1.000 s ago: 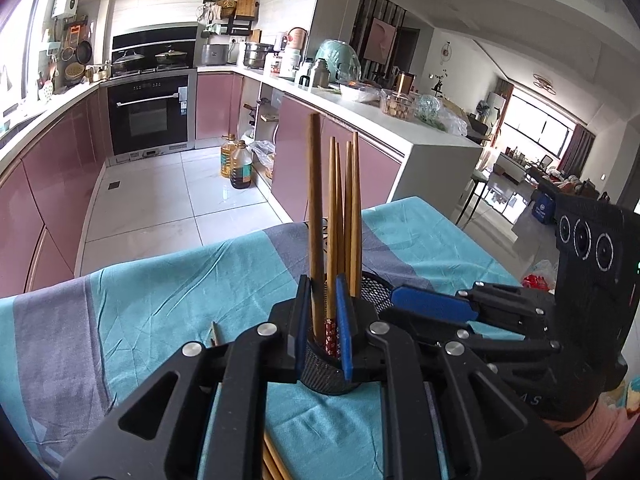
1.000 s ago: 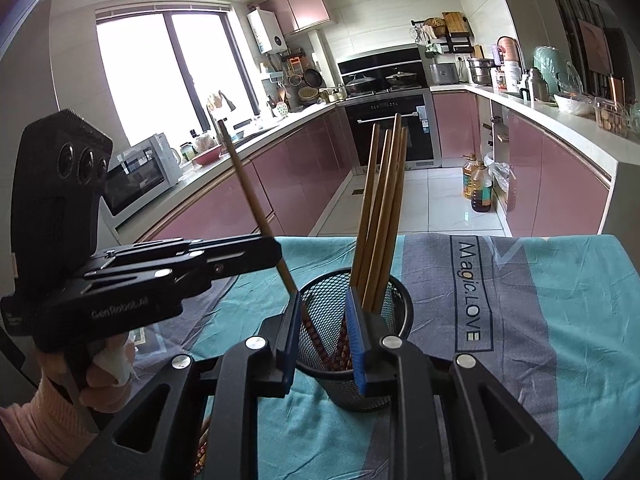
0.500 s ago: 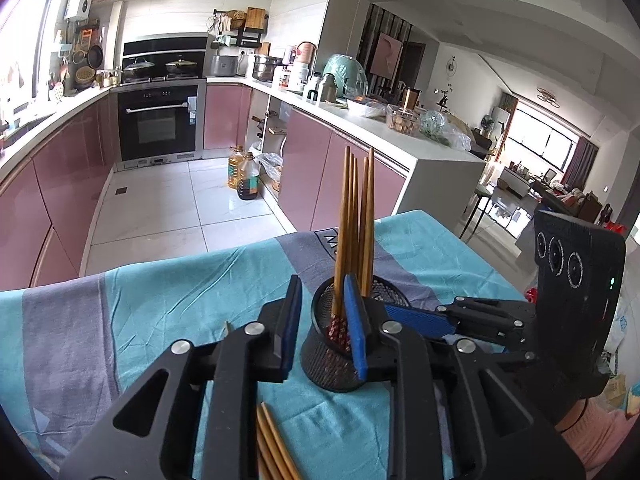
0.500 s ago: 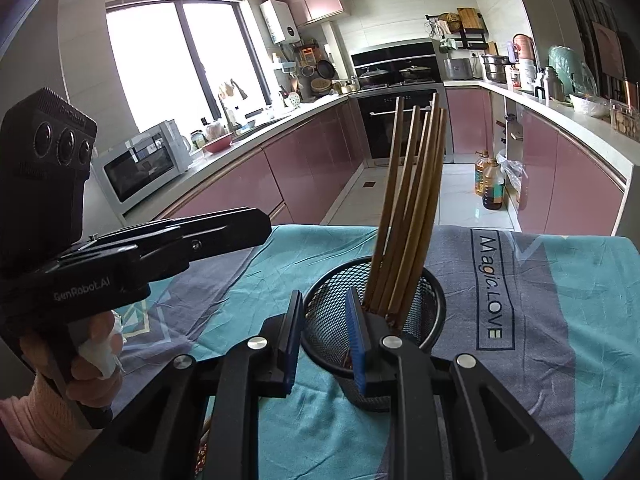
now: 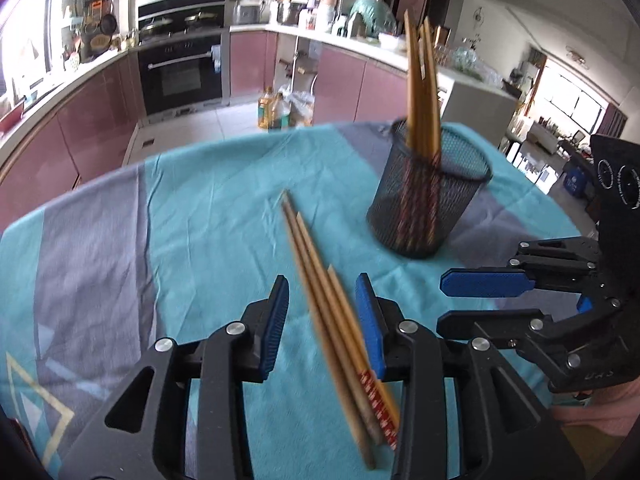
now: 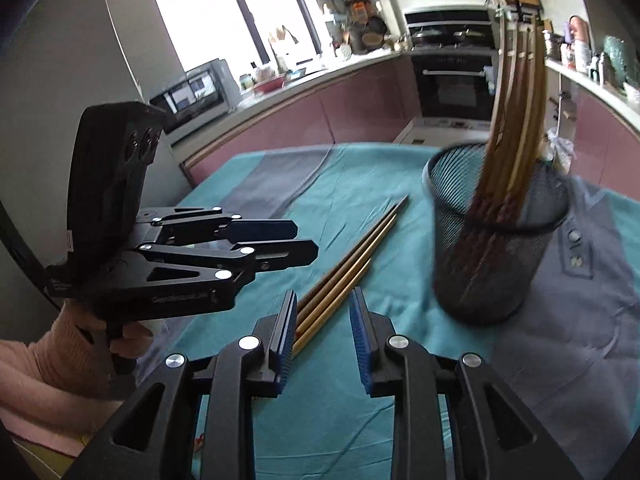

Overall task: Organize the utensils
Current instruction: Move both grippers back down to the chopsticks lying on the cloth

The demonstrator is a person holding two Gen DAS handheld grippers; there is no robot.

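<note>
Three loose wooden chopsticks (image 5: 320, 280) lie side by side on the teal cloth. My left gripper (image 5: 322, 304) hovers over them with its jaws opening; the sticks run between the blue pads (image 5: 276, 320), which do not press on them. My right gripper (image 6: 323, 312) faces the same chopsticks (image 6: 352, 256) from the other side, its jaws opening too, with the sticks' ends by its left pad and nothing gripped. A black mesh cup (image 5: 428, 200) with several chopsticks (image 5: 420, 80) upright in it stands beyond; the right wrist view shows the cup (image 6: 496, 248) to the right.
A teal and grey cloth (image 5: 200, 200) covers the table, whose far edge drops to the kitchen floor. Each view shows the other gripper close by: right gripper (image 5: 442, 302), left gripper (image 6: 306, 240), held by a hand in a pink sleeve (image 6: 60, 360). Pink cabinets and an oven stand behind.
The left gripper let a chopstick go into the cup. Both grippers then drew back from the cup and sank toward the loose chopsticks, their jaws wider.
</note>
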